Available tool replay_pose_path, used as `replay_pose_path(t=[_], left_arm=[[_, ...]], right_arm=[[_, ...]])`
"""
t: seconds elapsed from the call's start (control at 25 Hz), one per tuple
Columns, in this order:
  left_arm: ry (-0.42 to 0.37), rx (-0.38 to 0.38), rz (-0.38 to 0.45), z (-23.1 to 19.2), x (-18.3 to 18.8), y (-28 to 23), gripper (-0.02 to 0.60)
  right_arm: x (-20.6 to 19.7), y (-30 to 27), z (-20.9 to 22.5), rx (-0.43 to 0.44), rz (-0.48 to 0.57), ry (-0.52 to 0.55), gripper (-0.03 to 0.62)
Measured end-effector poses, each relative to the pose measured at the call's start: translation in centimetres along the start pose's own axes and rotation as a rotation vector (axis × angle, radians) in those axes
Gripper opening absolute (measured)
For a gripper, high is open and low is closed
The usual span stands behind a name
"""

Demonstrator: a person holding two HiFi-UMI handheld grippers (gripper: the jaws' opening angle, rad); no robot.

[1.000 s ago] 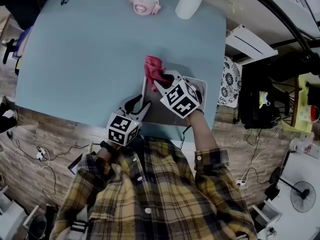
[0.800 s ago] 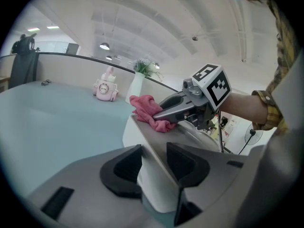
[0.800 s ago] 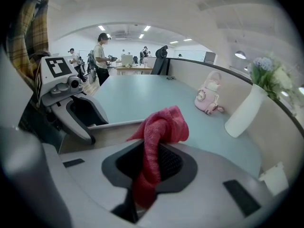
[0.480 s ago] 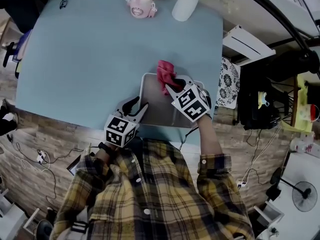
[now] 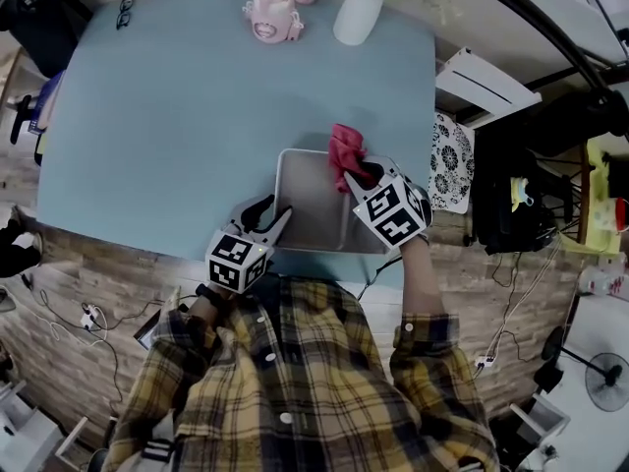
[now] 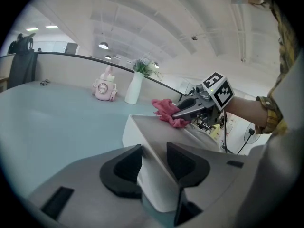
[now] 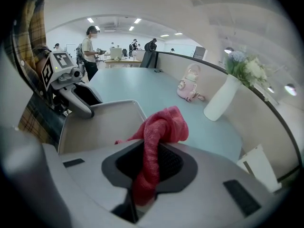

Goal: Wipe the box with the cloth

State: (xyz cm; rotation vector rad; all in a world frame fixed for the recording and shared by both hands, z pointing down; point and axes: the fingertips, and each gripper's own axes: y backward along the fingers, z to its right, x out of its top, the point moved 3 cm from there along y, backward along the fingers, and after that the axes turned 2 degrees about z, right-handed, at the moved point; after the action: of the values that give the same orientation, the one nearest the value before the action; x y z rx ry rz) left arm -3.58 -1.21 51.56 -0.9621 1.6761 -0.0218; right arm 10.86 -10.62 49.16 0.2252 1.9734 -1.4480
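The box (image 5: 313, 214), a shallow grey tray-like thing, sits on the pale blue counter (image 5: 187, 116) close to its near edge, right in front of the person in the plaid shirt (image 5: 295, 372). The left tool (image 5: 274, 214) is at the box's near left corner, clenched on the wall there; in the left gripper view the thin wall stands upright between the two dark pads, which press on it from either side. The right tool (image 5: 360, 174) is over the far right part of the box, angled downward, and it is grasping the cloth (image 5: 345, 147); in the right gripper view the pink-red fabric is pinched in a twisted rope between the pads and bunches out past the tips. The loose bunch lies over the box's far rim near the right corner, touching it; part of it spills onto the counter beyond. The inside of the box shows bare grey between the two tools. At the counter's far edge stand a pink flask (image 5: 269, 16) and a white vase (image 5: 355, 14) holding flowers, near each other; a pair of glasses (image 5: 124, 12) lies at the far left corner, well apart from the box.
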Motion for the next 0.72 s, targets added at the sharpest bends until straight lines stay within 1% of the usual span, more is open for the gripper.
replay_pose_path(t=[0.12,0.24,0.36,0.52,0.72], left_arm=[[0.003,-0.002,0.0,0.0,0.0,0.0,0.161],[0.003,-0.006,0.004,0.0,0.1,-0.1,0.162],[0.005,-0.008,0.007,-0.1,0.1,-0.1,0.163],[0.008,-0.009,0.012,0.0,0.0,-0.1,0.163],[0.01,-0.011,0.017,0.1,0.0,-0.1,0.163]], right_arm=[[-1.2,0.8,0.7,-0.031,-0.009,-0.031,0.069],[-3.5,1.5,1.9,-0.057,-0.036,-0.078,0.069],[-5.1,2.2,2.8,-0.082,-0.038,-0.126,0.069],[-7.0,3.5,3.6,-0.13,-0.075,-0.135,0.069],[-8.1,5.0,3.9,-0.168,-0.09,-0.154,0.069]])
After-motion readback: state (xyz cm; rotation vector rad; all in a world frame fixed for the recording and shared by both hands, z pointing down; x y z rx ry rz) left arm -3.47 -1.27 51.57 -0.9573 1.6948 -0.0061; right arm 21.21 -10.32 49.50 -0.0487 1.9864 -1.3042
